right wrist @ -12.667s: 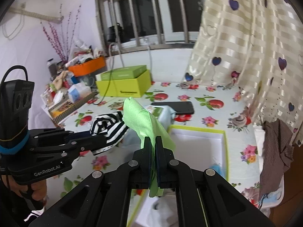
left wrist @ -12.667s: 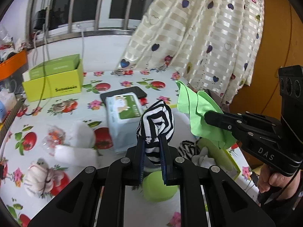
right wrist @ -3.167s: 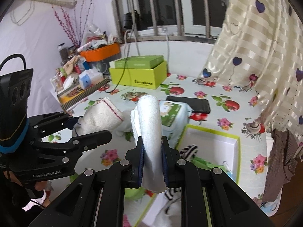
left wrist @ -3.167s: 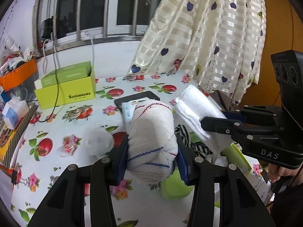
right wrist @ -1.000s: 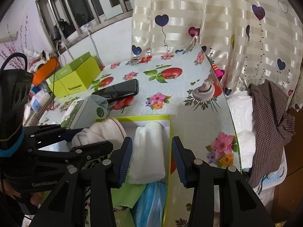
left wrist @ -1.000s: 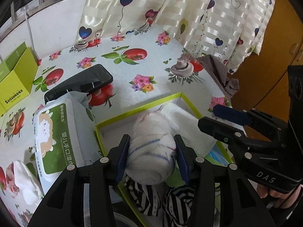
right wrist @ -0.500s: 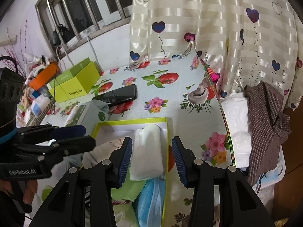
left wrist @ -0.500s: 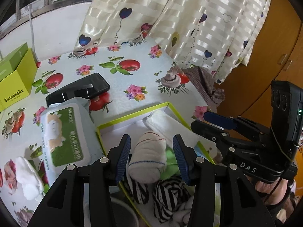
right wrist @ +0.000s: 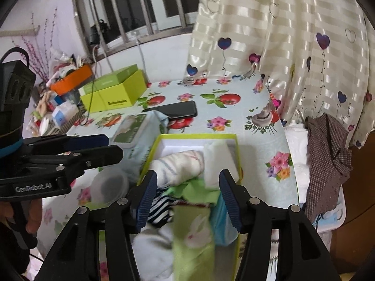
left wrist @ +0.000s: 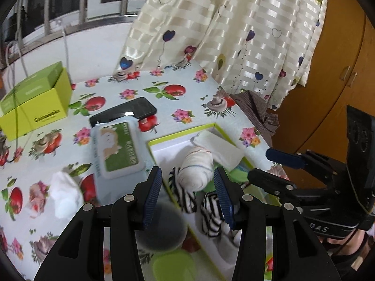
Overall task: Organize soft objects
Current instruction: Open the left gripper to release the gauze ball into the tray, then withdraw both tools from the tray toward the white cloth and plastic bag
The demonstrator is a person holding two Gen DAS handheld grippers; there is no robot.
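Soft goods lie heaped in the yellow-rimmed tray [right wrist: 236, 154] on the flowered tablecloth [left wrist: 187, 100]. White rolled cloth with thin stripes [left wrist: 195, 171] sits mid-tray, touching the folded white towel [right wrist: 218, 161] at the far corner. Nearer me: green cloth [right wrist: 194, 190], black-and-white striped socks [left wrist: 211, 213], a green rabbit-print piece [right wrist: 194, 234].

My left tongs [left wrist: 188, 194] stand apart above the tray, nothing between the pads; the rolled cloth lies below them, free. My right tongs [right wrist: 187, 199] are spread too, jaws just been widening, the towel lying loose beyond the tips.

Wet-wipes pack [left wrist: 117, 147] sits just left of the tray, black phone [left wrist: 124, 113] behind it, lime box [left wrist: 35, 107] further back. White sock [left wrist: 64, 194] lies alone on the tablecloth, well apart from the tray.
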